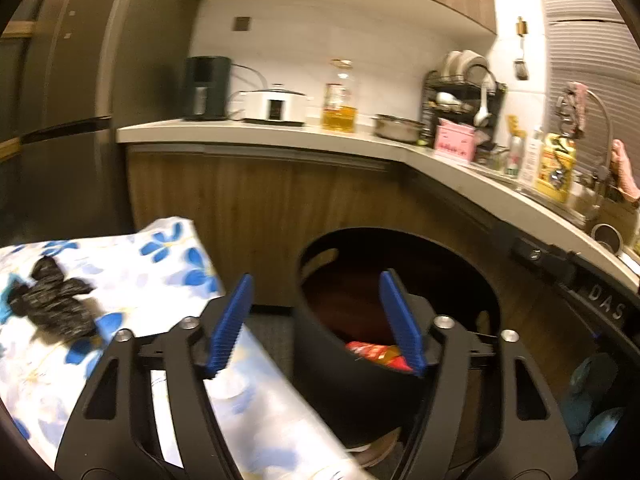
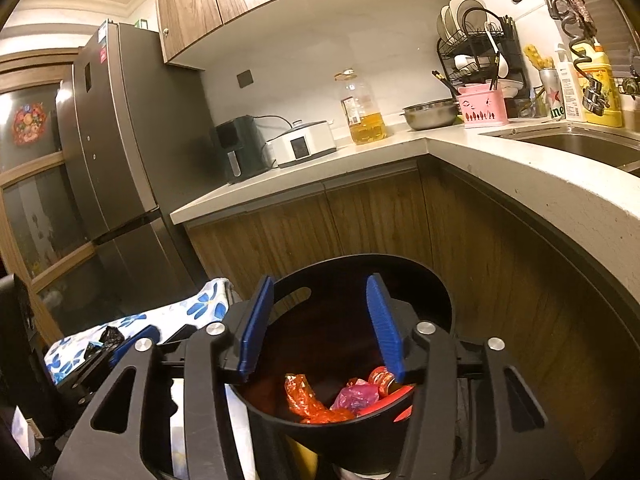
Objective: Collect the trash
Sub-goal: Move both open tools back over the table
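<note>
A black round trash bin [image 1: 400, 236] stands on the floor below the counter. My left gripper [image 1: 315, 280] is open over the bin's left rim, with nothing between its blue pads. A red wrapper [image 1: 372, 352] lies in the bin. A crumpled black plastic bag [image 1: 52, 300] lies on the blue-flowered tablecloth [image 1: 160, 264] to the left. In the right wrist view my right gripper [image 2: 321, 280] hangs open and empty above the bin [image 2: 360, 258]. Inside lie an orange wrapper [image 2: 308, 400], a pink bag [image 2: 356, 396] and red packaging [image 2: 382, 378]. The black bag [image 2: 110, 336] shows at the left.
A curved white counter [image 2: 500, 160] with wooden cabinet fronts wraps behind and right of the bin. On it stand an oil bottle [image 2: 362, 108], a white cooker [image 2: 302, 142], a steel bowl [image 2: 430, 114] and a dish rack [image 2: 476, 48]. A sink [image 2: 580, 146] is at right, a grey fridge [image 2: 116, 140] at left.
</note>
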The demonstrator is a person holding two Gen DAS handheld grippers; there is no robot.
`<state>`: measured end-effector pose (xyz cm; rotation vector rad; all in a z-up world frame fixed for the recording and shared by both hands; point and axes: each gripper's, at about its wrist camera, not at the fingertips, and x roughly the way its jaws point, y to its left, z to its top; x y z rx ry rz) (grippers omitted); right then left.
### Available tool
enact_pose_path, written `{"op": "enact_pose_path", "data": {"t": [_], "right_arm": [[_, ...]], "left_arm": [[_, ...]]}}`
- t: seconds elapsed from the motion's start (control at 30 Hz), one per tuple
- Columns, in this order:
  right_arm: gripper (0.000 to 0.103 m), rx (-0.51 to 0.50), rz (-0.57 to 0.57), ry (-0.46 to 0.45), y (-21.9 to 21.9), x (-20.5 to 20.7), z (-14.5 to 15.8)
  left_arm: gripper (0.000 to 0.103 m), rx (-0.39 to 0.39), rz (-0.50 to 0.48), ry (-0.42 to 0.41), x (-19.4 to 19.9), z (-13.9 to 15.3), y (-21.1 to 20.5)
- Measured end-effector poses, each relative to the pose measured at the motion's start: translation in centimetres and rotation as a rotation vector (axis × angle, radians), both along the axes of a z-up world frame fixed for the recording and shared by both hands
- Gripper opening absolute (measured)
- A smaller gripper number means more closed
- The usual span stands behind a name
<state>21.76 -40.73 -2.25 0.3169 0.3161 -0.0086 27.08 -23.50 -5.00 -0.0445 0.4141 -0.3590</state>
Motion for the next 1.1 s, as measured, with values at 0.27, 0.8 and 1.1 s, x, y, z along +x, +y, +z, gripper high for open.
{"op": "enact_pose_path", "data": {"t": [0.27, 0.8, 1.1], "right_arm": [[0.077, -0.014, 0.002, -0.003, 1.4, -1.4, -0.3], [0.081, -0.051, 0.111, -0.017, 7.5, -4.1, 0.1], [0.081, -0.065, 0.223, -0.009, 13.6, -4.1, 0.0]], "left_arm": [[0.086, 0.015, 0.156, -0.026, -2.8, 0.1, 4.3], [0.089, 0.062, 0.411, -0.057, -8.5, 0.2, 13.1], [0.089, 0.056, 0.550, -0.043, -10.9, -0.2, 19.9]]}}
